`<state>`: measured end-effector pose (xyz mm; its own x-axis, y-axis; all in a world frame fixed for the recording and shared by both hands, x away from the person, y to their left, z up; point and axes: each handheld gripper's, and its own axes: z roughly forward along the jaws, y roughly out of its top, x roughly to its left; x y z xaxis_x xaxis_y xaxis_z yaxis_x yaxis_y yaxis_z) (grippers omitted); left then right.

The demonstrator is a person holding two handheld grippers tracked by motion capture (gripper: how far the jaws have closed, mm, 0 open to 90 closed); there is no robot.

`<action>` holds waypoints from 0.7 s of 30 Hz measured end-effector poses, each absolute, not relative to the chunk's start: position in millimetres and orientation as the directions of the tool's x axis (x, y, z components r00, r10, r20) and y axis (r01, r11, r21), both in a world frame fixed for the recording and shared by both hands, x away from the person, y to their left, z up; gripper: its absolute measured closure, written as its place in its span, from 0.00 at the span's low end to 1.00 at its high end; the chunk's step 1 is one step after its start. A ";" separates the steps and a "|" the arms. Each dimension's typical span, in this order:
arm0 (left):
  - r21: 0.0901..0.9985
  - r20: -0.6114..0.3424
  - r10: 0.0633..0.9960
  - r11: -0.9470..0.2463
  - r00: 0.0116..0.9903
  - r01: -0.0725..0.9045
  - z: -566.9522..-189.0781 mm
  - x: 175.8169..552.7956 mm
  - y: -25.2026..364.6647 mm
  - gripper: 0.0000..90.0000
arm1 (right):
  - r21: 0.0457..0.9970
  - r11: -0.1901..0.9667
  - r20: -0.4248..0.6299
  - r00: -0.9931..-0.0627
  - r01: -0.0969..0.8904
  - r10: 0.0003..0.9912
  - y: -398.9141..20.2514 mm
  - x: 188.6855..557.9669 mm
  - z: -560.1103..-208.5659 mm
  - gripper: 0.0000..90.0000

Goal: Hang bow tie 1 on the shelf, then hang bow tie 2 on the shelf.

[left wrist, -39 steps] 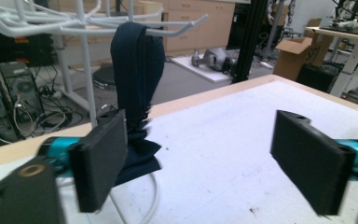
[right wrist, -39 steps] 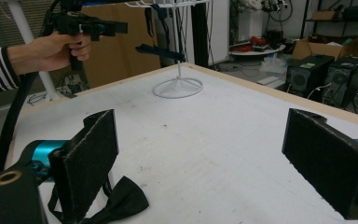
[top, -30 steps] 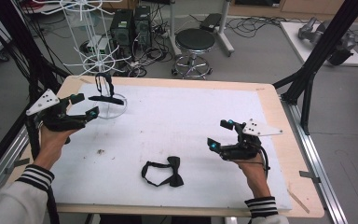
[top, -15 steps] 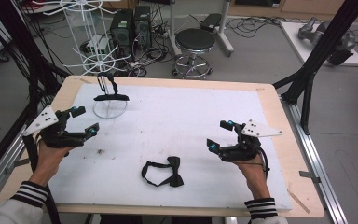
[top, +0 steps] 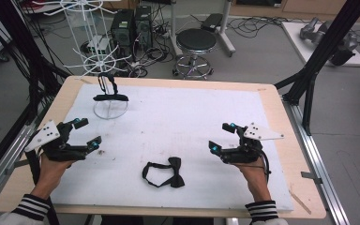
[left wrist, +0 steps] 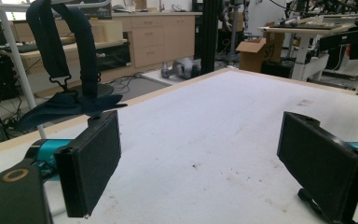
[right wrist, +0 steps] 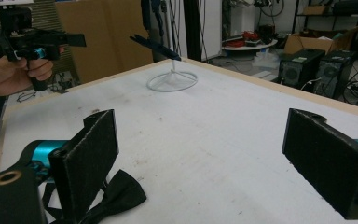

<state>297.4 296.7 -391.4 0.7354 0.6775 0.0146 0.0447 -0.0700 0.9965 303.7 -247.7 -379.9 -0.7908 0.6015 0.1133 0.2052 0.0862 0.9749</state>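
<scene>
Bow tie [top: 164, 172] number two lies flat on the white mat near our edge of the worktop [top: 272, 96], between our two hands and a little closer to the right tool [top: 221, 138], its strap looped out to the left of the knot. In the right gripper view the same tie [right wrist: 116, 193] sits just beside the lower left jaw, so that tool is the natural one to take it. Both tools are spread wide and hold nothing: the right one rests low over the mat to the right of the tie, and the left tool [top: 85, 132] hovers near the left edge, well apart from it. Farther off, near the back left corner, a small white wire stand [top: 110, 105] already carries another dark tie [top: 110, 96], hanging by its strap; the left gripper view shows that strap [left wrist: 60, 46] draped over the rail. We judge the step in hand to be picking up the tie on the mat and hanging it likewise. To do it well, we should pinch the strap or the knot squarely rather than a wing, lift cleanly so the loop opens, and let the left tool hold the loop apart as we bring it to the stand without knocking the light base.
</scene>
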 end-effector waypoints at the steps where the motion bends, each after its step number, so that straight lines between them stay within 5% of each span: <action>1: 0.996 0.015 0.677 -0.072 0.735 0.046 -391.7 297.3 297.0 0.16 | 0.975 0.088 0.113 -0.791 0.206 0.601 -247.8 303.8 -380.1 0.11; 21: 0.996 0.026 0.678 -0.080 0.735 0.039 -391.0 295.6 294.7 0.16 | 0.971 0.112 0.109 -0.807 0.212 0.580 -245.9 305.1 -380.1 0.11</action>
<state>295.6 294.7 -391.0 0.7349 0.6777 0.0258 0.0391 -0.0803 0.9960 305.1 -245.9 -380.1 -0.8074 0.5798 0.1094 0.2120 0.1120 0.9708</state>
